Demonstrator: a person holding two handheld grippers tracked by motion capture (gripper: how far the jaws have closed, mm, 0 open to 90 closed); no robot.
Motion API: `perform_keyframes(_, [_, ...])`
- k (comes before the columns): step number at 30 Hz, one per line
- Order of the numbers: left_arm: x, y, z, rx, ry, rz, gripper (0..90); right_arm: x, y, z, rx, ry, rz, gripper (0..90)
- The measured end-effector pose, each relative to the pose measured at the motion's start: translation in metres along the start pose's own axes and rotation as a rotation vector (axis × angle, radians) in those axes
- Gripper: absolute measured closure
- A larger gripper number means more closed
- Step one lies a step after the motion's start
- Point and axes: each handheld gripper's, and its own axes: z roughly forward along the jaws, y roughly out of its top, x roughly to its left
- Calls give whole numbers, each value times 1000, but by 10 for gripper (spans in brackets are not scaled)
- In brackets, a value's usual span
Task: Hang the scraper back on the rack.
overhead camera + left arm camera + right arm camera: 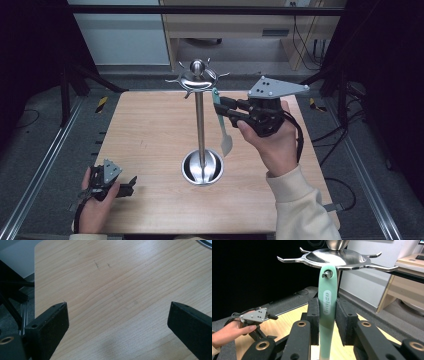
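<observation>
The spatula [327, 307], pale green, hung upright from a hook of the metal rack [200, 120] at the table's [150, 130] middle, its hole over the hook tip. The right gripper [327, 322] pinched its handle between both pads. The left gripper [117, 322] rested near the table's front left corner, jaws spread wide over bare wood.

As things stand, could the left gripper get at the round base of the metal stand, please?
Probably yes. The left gripper rests open near the table's front left corner, and bare wood lies between it and the stand's base. The right gripper holds the green utensil higher up, away from that path.
</observation>
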Motion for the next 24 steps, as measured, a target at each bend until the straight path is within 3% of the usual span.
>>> perform_keyframes(24, [5,-4,0,3,16,-30,34,-3,-4,8,-34,17,-6,741])
